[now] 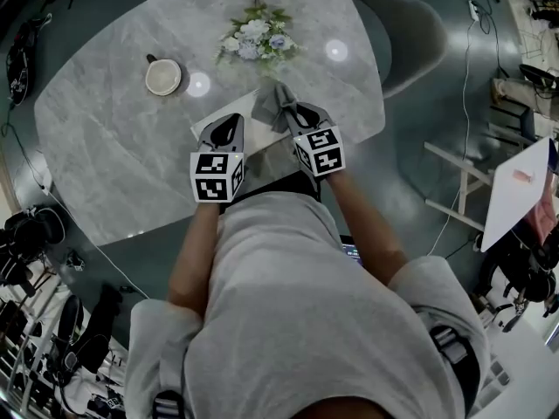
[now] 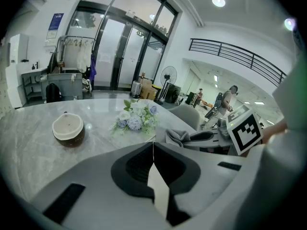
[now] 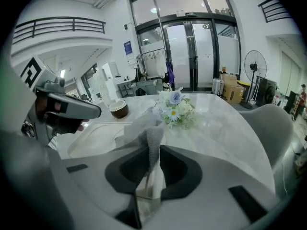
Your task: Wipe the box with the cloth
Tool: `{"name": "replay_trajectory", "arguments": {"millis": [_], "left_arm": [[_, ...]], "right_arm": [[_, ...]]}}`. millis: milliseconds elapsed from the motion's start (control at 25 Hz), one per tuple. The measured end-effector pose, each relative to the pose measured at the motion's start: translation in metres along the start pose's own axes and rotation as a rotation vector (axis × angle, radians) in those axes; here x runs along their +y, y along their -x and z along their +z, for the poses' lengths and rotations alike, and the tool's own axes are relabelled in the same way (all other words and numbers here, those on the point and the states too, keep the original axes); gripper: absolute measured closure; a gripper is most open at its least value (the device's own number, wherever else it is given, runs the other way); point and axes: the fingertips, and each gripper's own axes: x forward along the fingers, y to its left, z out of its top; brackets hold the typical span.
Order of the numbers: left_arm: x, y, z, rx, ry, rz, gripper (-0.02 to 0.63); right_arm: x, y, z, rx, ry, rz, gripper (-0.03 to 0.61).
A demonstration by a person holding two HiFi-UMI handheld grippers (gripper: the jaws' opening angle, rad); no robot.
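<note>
A flat white box lies on the marble table in front of me. My left gripper is shut on a thin white edge of the box, which shows pinched between its jaws in the left gripper view. A grey cloth hangs bunched from my right gripper, which is shut on it just right of the left one, over the box's far right part. In the right gripper view the cloth rises from the jaws and the box lies to the left, under the left gripper.
A brown cup with a pale lid stands at the far left of the table. A bunch of flowers lies just beyond the box. A grey chair is at the table's far right side, and a white table stands off to the right.
</note>
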Motion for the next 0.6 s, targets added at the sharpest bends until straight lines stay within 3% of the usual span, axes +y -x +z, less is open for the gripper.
{"name": "replay_trajectory", "arguments": {"millis": [600], "left_arm": [[-0.015,-0.018,-0.002,0.030,-0.004,0.000,0.591]], "right_arm": [[0.003,0.027,-0.027,0.011,-0.009,0.045,0.505]]}}
